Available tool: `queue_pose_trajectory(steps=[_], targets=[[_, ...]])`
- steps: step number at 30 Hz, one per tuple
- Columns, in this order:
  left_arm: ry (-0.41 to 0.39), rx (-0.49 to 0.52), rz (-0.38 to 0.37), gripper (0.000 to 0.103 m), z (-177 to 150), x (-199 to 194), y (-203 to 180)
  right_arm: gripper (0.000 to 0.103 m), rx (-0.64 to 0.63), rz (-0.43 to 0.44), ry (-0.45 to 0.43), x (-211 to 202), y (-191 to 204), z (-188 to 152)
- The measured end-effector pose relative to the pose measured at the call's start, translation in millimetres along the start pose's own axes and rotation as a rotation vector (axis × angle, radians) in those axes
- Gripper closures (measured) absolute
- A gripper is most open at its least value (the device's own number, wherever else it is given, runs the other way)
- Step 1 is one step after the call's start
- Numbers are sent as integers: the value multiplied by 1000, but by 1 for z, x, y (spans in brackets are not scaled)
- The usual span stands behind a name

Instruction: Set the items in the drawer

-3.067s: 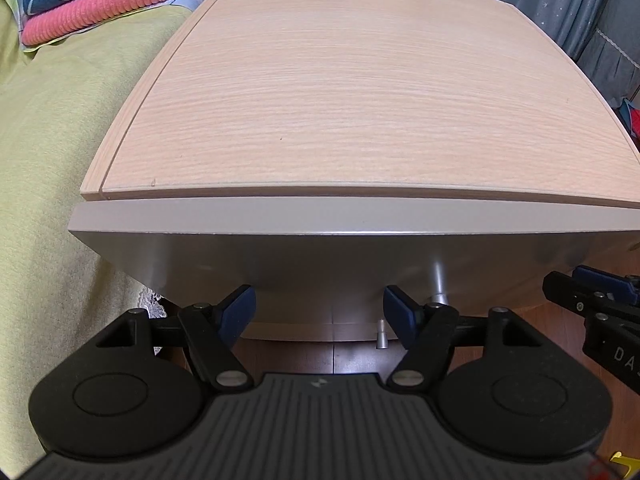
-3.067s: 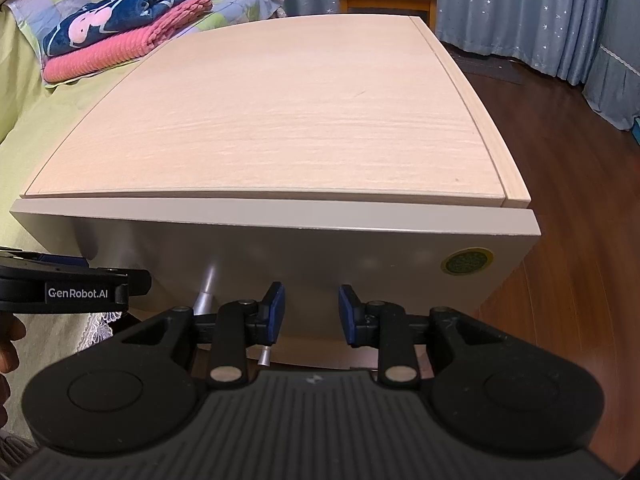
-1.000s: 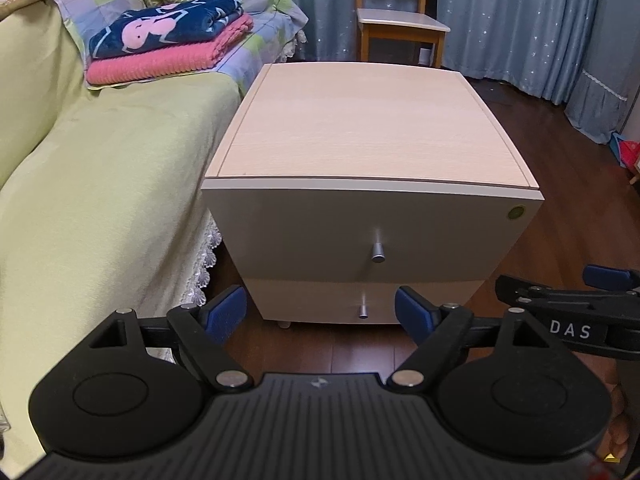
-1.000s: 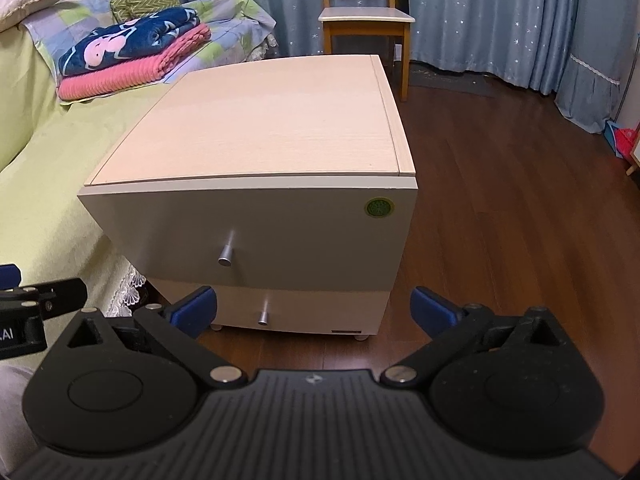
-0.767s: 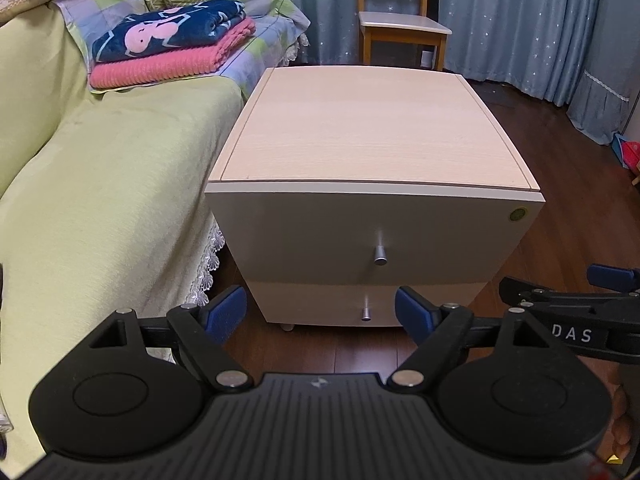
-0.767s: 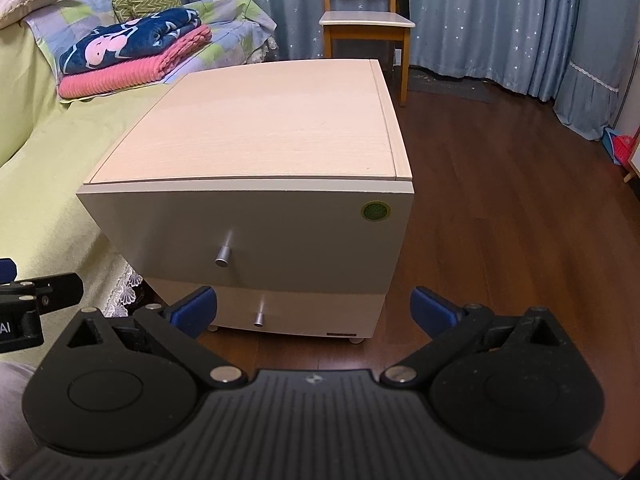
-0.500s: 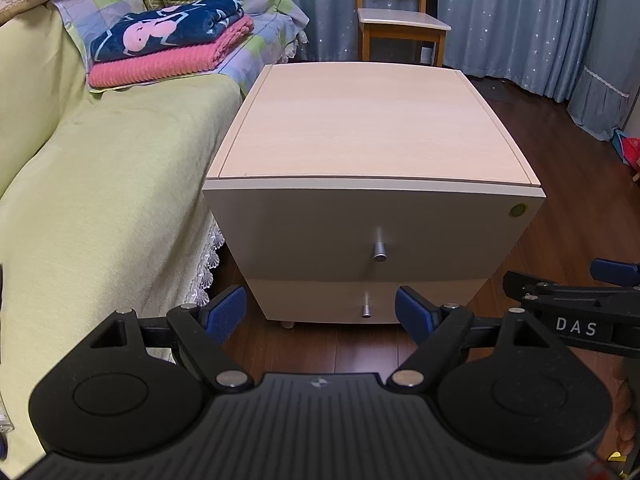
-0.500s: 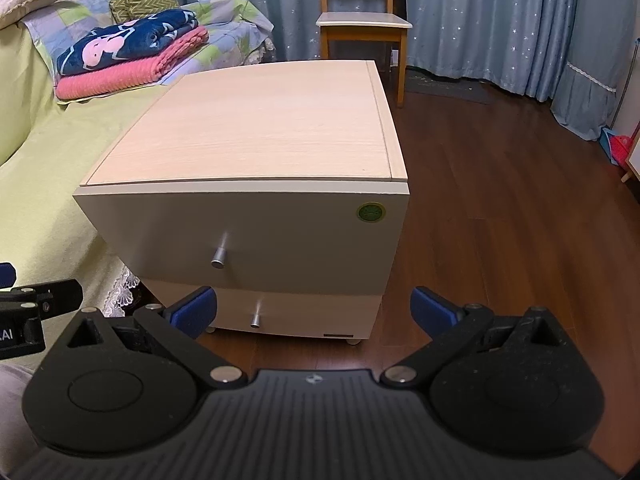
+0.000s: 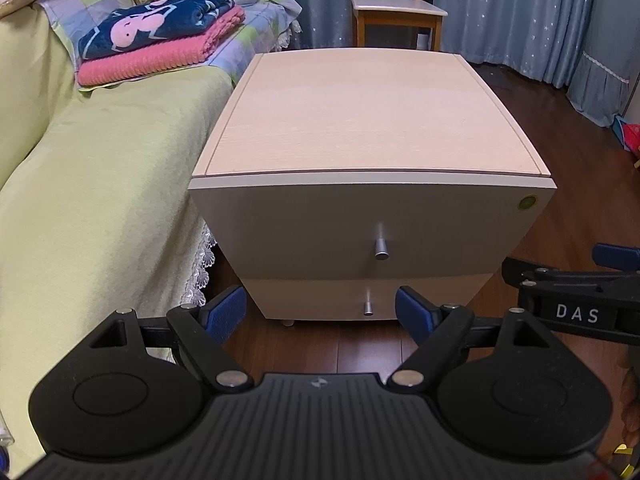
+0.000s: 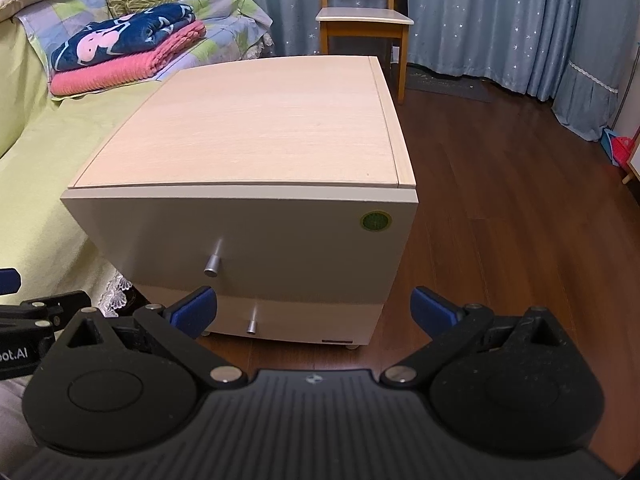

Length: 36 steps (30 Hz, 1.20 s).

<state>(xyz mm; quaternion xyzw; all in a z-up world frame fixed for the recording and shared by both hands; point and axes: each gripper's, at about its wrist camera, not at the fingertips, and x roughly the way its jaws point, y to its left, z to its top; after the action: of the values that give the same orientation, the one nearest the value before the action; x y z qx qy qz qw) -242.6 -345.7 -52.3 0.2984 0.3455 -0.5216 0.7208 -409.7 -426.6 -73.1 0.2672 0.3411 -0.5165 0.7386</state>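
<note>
Drawers point(image 9: 372, 224) are being faced shut, knobs point(image 9: 381, 249) forward; both hand-held grippers, left point(image 9: 318, 312) and right point(image 10: 314, 312), are being held spread, empty, well back.

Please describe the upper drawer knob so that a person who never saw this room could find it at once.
Find the pale wood cabinet standing beside the bed with the yellow-green cover. Its grey front has two closed drawers, one above the other. The upper drawer knob is the higher and larger-looking of two silver pegs, on the taller drawer that carries a round green sticker.
</note>
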Motion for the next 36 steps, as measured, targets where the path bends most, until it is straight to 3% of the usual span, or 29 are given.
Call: queue_pose_trajectory(steps=[16, 36], targets=[[46, 14, 11, 20, 31, 49, -2, 1, 8, -14, 39, 41, -1, 22], [75, -10, 29, 20, 40, 77, 18, 1, -14, -8, 54, 68, 22, 41]])
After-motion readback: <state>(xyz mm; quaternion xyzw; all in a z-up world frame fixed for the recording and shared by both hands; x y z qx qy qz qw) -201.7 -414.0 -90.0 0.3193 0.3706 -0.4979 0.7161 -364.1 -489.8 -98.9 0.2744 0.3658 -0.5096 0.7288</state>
